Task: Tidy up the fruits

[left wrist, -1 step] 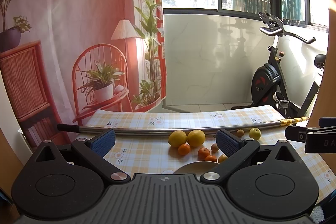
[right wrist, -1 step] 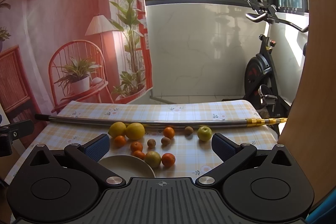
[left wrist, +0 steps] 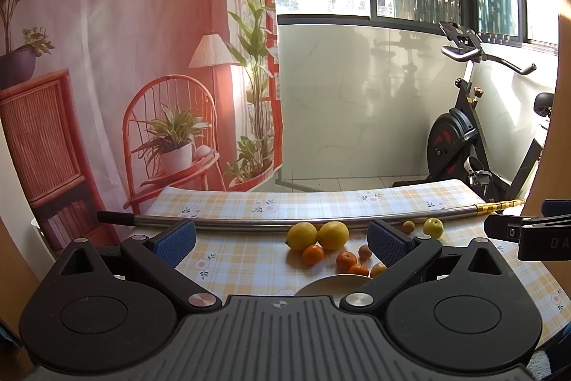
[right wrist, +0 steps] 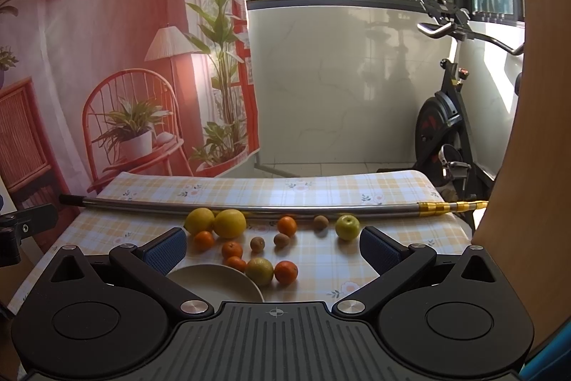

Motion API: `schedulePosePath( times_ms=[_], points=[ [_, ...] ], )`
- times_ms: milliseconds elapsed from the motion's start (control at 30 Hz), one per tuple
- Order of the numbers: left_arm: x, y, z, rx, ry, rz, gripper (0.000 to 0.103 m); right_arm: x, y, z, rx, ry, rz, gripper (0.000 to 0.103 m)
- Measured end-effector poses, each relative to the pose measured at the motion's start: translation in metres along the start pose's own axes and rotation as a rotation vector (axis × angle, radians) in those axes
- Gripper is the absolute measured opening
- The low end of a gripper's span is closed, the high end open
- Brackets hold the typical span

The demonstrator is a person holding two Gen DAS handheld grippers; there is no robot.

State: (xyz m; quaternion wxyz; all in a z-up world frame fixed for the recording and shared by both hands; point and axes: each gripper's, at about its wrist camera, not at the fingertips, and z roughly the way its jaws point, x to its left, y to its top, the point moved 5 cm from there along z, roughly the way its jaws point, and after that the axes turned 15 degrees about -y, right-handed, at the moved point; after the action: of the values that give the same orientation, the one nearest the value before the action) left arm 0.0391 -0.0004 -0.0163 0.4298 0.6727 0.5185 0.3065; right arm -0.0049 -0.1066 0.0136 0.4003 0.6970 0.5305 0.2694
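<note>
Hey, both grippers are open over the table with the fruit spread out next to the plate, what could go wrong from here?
1. The round fruits sit close together: closing on one small orange may nudge its neighbours, and they could roll across the tablecloth.
2. The plate lies partly under the right gripper, so a low approach might clip its rim.
3. The left gripper works the same cluster, so the two could collide.

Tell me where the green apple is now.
In the right wrist view, the green apple lies on the table's right side, just before the metal pole, beside a kiwi.
</note>
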Motion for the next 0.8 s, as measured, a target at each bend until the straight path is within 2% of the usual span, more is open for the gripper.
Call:
schedulePosePath(
  times_ms=[800],
  points=[
    [-0.0024, -0.0013, -0.0032, -0.029, -0.002, 0.009, 0.103, -0.0025, -0.0007, -0.0002, -0.009, 0.001, 0.009, 0.103]
  ],
)
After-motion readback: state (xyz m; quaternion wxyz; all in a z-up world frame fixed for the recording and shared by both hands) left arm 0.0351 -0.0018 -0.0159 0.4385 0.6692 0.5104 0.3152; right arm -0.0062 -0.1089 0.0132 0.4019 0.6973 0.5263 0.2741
